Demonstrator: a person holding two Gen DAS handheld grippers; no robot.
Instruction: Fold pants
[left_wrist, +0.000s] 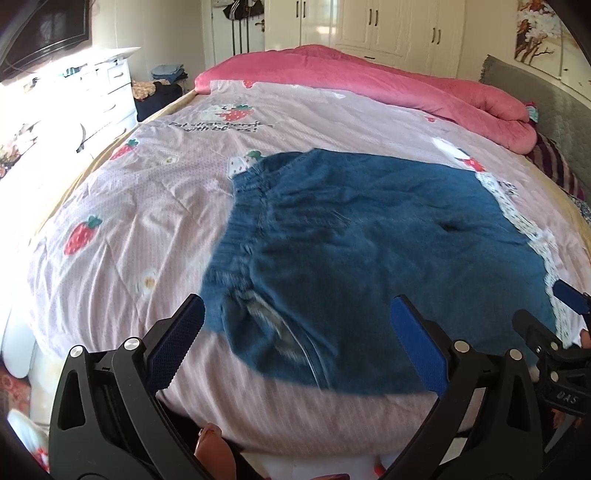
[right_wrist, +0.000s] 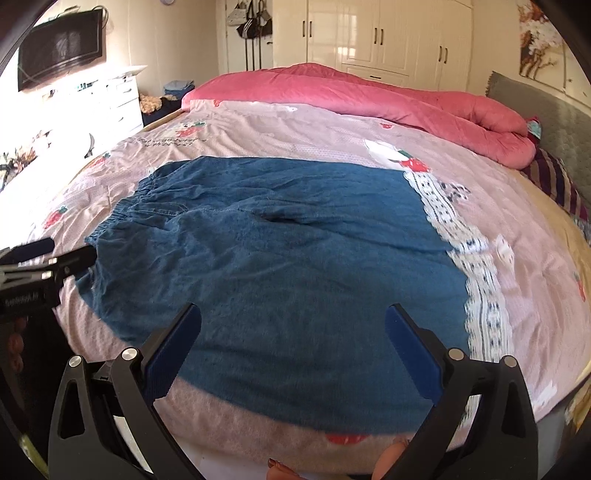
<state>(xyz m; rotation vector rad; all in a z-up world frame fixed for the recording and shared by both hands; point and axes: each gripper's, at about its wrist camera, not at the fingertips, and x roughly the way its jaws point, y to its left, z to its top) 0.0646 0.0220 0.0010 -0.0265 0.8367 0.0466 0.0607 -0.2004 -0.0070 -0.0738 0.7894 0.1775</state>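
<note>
Blue denim pants (right_wrist: 280, 266) lie flat on the pink strawberry-print bedspread (left_wrist: 122, 206), near the front edge of the bed, elastic waistband (left_wrist: 240, 221) to the left and a white lace-trimmed hem (right_wrist: 476, 280) to the right. They look doubled over already, though the layers cannot be told apart for certain. Left gripper (left_wrist: 299, 343): jaws wide apart, nothing held, hanging over the waistband end where a pocket or seam detail shows. Right gripper (right_wrist: 295, 347): also spread wide and empty, poised above the near edge of the cloth toward the hem side. Judgement: the step in hand is taking hold for the next fold. To do it well, each gripper should pinch every layer at its own corner of one end, lift both together and level, and carry that end across until the edges meet; the bunchy elastic band will want a deep bite, and the shallow dimple (right_wrist: 277, 218) mid-cloth wants smoothing first or it will be trapped in the fold. The quilt is soft and faintly rumpled, so the pads may catch bedding along with denim. Beyond: a rolled pink comforter (left_wrist: 369, 81) across the far side, grey padded headboard (right_wrist: 554, 110) at right, cream wardrobe (right_wrist: 388, 33) behind, white dresser (left_wrist: 118, 85) and a wall-mounted television (right_wrist: 61, 48) at left, in strong sunlight.
</note>
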